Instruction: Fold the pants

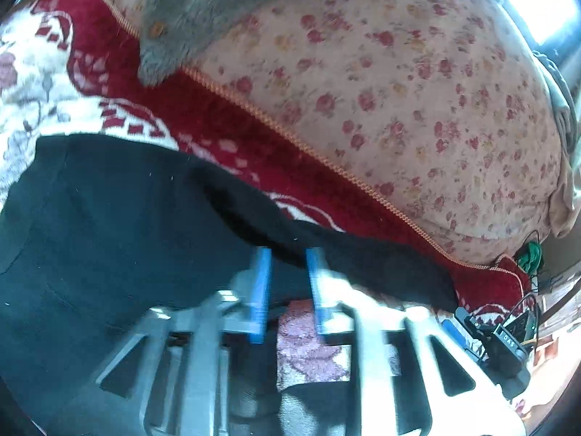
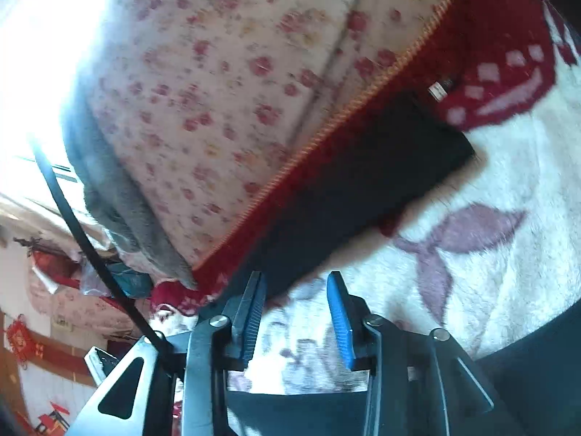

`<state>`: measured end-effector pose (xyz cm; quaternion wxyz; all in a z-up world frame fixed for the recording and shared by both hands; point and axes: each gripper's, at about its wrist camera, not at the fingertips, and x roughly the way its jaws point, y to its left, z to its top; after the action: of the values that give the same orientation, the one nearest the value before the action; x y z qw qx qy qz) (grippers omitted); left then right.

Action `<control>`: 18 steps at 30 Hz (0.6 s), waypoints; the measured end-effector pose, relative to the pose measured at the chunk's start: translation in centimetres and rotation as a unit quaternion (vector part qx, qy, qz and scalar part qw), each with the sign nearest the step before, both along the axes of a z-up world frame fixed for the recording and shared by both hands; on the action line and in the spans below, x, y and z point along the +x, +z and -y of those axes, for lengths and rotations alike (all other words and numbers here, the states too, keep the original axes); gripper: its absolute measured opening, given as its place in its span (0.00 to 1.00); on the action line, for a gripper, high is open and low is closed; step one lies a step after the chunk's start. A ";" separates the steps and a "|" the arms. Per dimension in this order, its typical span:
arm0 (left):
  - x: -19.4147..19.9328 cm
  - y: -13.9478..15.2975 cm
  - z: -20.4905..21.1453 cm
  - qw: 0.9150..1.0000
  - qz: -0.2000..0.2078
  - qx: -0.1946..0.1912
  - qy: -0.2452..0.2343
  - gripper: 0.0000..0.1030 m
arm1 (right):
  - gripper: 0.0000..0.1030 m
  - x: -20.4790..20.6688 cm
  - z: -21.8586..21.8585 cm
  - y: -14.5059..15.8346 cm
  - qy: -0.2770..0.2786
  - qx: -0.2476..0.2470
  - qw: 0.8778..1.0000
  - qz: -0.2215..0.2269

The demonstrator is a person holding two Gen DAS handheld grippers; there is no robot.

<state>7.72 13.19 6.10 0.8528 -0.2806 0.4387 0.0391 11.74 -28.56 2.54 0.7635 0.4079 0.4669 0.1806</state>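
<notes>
"DAS" on black device

A plush fleece blanket, white with a dark red border and mauve flower shapes, covers the bed and fills the left side of the left wrist view and the right side of the right wrist view. Black fabric pants lie on it, spread across the lower left of the left wrist view; in the right wrist view one black leg end rests at centre, overlapping the red border. A cream quilt with small red flowers and orange corded edging lies beyond the blanket, with a grey fuzzy cloth on it at upper left.
</notes>
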 end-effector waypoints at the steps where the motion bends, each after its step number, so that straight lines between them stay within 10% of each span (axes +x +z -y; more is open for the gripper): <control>1: 0.2 -0.4 -0.4 1.000 -0.004 -0.010 0.005 0.39 | 0.35 0.2 0.1 -0.3 -0.005 0.001 1.000 -0.005; 18: 6.2 -4.7 -1.5 0.994 -0.077 -0.046 0.056 0.41 | 0.47 5.6 -1.1 -3.1 -0.005 -0.001 0.999 -0.036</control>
<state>13.96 14.71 1.41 0.7993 -0.3396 0.4879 0.0880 17.30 -27.46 -0.52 0.7475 0.4155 0.4925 0.1615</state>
